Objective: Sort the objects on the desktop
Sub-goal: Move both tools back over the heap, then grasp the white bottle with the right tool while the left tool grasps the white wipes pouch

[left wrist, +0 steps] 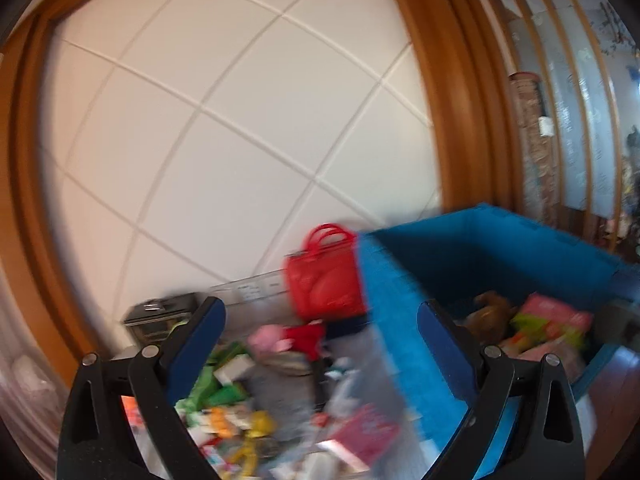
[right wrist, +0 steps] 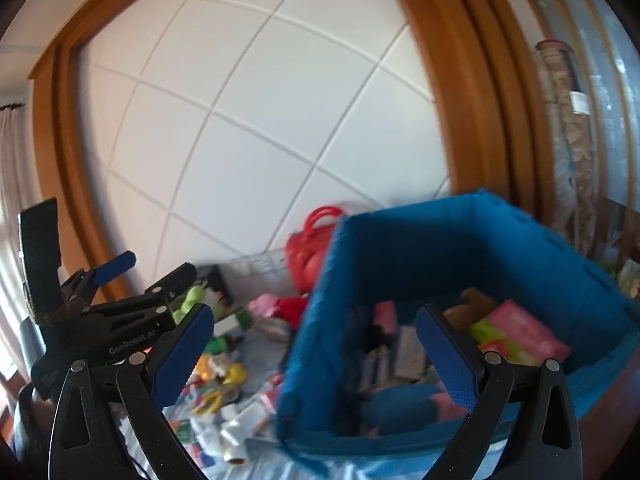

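Here, both grippers level, jaws wide, empty

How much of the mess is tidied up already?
Some is done: the blue bin already holds a pink box and a brown toy. Both grippers, left and right, are open and hold nothing. Left to sort: a big blurry pile beside the bin and a red handbag.
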A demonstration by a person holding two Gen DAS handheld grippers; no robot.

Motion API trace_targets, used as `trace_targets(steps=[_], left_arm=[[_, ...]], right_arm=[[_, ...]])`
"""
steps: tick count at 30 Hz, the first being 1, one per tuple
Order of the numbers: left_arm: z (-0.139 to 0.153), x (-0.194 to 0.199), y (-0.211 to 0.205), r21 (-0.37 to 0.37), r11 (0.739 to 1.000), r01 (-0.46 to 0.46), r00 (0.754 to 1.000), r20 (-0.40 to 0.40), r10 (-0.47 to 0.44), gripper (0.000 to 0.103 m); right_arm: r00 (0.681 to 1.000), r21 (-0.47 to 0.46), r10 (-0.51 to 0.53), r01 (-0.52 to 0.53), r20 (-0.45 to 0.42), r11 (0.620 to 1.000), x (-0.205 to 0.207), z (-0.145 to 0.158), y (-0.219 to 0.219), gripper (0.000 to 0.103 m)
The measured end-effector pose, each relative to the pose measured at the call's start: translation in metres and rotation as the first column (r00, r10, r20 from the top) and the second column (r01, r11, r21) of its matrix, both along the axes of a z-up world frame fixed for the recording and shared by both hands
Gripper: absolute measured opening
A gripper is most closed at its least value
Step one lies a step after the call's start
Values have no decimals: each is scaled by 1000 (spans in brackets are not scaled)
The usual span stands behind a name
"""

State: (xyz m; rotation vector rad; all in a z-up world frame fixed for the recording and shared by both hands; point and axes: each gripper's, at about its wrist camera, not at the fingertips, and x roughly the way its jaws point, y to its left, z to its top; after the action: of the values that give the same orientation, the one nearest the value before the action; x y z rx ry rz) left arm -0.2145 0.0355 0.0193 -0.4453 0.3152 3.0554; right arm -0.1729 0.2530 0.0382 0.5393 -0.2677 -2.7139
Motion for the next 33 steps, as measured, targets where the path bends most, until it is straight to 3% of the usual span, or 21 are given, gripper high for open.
trace_targets(steps=[6, 9, 16, 20, 26, 28, 30, 33], left_arm=[[-16, 1, -102, -28, 993, -112, 994, 4, 112, 98], [-32, -5, -147, -42, 989, -145, 989, 21, 146, 98], [-83, -14, -213, -39, 993, -111, 987, 116, 114, 98], [-125, -13, -233, -51, 997, -58, 983, 173, 66, 98], [-172, -14, -265, -16, 997, -75, 957, 281, 76, 98], [-187, -10, -274, 3, 999, -38, 950, 310, 35, 98], [-212, -7, -281, -41, 999, -22, 928, 372, 36, 98], [-241, 1, -287, -64, 997, -43, 897, 436, 66, 98]], right_arm=[[995, 26, 99, -99, 24, 995, 2, -19, -71, 102], [988, 53, 131, -135, 76, 989, -5, -39, -109, 102], [958, 79, 135, -160, 254, 984, -38, -112, -188, 102], [895, 93, 129, -186, 426, 978, -58, -179, -222, 102], [814, 173, 64, -198, 578, 965, -98, -258, -252, 101], [771, 165, 46, -194, 636, 967, -115, -282, -256, 93], [733, 165, 27, -188, 679, 968, -127, -301, -260, 91], [705, 188, -13, -172, 709, 967, -138, -322, -260, 82]])
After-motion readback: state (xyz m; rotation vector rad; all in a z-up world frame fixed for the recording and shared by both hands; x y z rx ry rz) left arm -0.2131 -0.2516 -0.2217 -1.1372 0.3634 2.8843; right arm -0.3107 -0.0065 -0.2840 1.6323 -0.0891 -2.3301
